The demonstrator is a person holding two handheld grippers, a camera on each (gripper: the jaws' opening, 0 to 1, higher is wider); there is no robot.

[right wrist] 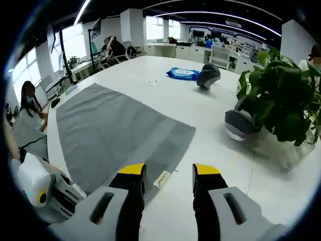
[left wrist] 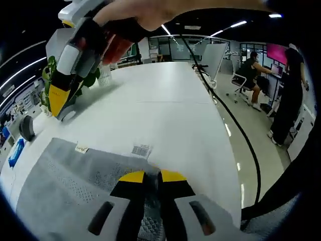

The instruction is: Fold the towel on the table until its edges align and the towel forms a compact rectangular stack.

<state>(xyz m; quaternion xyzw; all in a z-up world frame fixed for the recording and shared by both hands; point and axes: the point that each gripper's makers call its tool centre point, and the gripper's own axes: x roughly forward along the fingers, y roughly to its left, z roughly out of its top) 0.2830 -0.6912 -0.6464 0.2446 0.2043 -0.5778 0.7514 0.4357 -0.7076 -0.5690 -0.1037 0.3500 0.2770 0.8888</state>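
Left gripper view: the left gripper (left wrist: 152, 176) has its fingers nearly closed over the near edge of the towel (left wrist: 75, 181); whether cloth is pinched cannot be told. Grey, soft, finely textured, the towel lies flat on the white counter (left wrist: 165, 105), tags at its far edge. Right gripper view: the right gripper (right wrist: 169, 171) hovers with fingers wide at the towel corner beside a small tag (right wrist: 162, 178), likely placed for a fold. Beyond stand a leafy plant (right wrist: 281, 100) and a blue pack (right wrist: 182, 74).
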